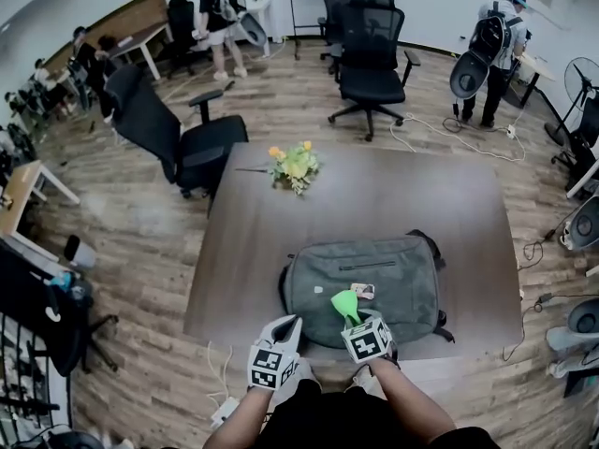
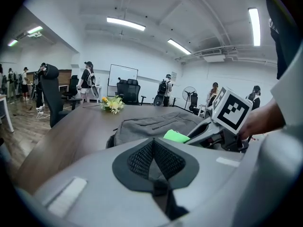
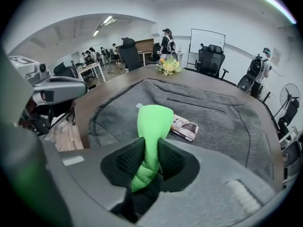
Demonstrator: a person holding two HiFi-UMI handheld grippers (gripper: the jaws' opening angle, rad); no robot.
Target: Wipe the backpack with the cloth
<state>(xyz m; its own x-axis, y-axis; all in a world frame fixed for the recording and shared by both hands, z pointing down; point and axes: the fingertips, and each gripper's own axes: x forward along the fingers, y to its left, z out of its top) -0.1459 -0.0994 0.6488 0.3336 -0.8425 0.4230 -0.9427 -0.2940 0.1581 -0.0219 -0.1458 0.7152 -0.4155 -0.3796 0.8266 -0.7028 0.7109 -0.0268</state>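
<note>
Backpack (image 1: 393,283), grey, lay flat on the brown bench (image 1: 421,195), close to the edge nearest the person. Its zipped front panel faced up. A small printed tag (image 1: 363,291) rested on that panel.

Cloth (image 3: 152,126), bright green and bunched, was pinched between the fingers (image 3: 127,161) of the right gripper (image 3: 149,161). One end of the cloth stood up past the fingertips, and the other end trailed back between the pads. The head view placed the cloth over the near part of the backpack, just beside the tag. Whether the cloth touched the fabric could not be determined.

The left gripper (image 2: 153,161) was held just to the left of the right one, at the near left corner of the backpack. Its fingers (image 2: 138,160) were pressed together with nothing between them. Contact with the backpack could not be confirmed from any view.

A bunch of yellow and white flowers (image 1: 294,166) lay on the far part of the bench, well apart from the backpack. One black office chair (image 1: 168,134) stood off the far left corner of the bench. A second black chair (image 1: 371,54) stood beyond the far edge. The floor was wood plank. Two people wearing backpacks stood in the background, one at the rear left (image 1: 220,17) and one at the rear right (image 1: 496,50). Cables ran across the floor near the one on the right.
</note>
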